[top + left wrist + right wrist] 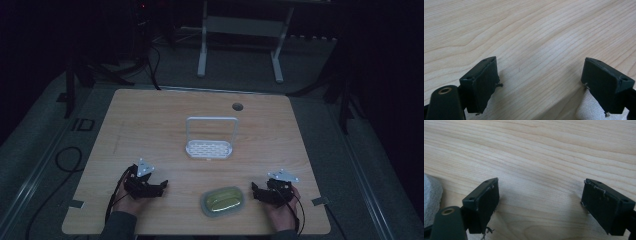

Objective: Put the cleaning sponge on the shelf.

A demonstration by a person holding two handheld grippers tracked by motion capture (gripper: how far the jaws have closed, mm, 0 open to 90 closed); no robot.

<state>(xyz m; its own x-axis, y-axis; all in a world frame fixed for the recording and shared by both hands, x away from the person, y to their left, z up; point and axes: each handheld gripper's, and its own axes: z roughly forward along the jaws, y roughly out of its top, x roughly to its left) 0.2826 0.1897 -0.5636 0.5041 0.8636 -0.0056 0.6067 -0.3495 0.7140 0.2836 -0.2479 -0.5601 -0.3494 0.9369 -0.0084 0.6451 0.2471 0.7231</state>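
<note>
On the wooden table (pixel 150 125), a small white rack (pixel 210 140) with an upright frame stands in the middle. A clear lidded container (pixel 223 201) with something yellow-green inside lies near the front edge. My left gripper (pixel 159 189) rests on the table at the front left, held by a hand, its jaws pointing right. In the left gripper view my left gripper (pixel 541 82) is open over bare wood. My right gripper (pixel 256 192) sits just right of the container, jaws toward it. In the right gripper view my right gripper (pixel 540 205) stands open with nothing between its fingers.
A round cable hole (pixel 237 106) is near the table's far edge. A pale grey thing (pixel 431 197) at the left edge of the right gripper view is too cropped to name. Beyond the table stand white desk legs (pixel 202 45) and dark stands on grey carpet.
</note>
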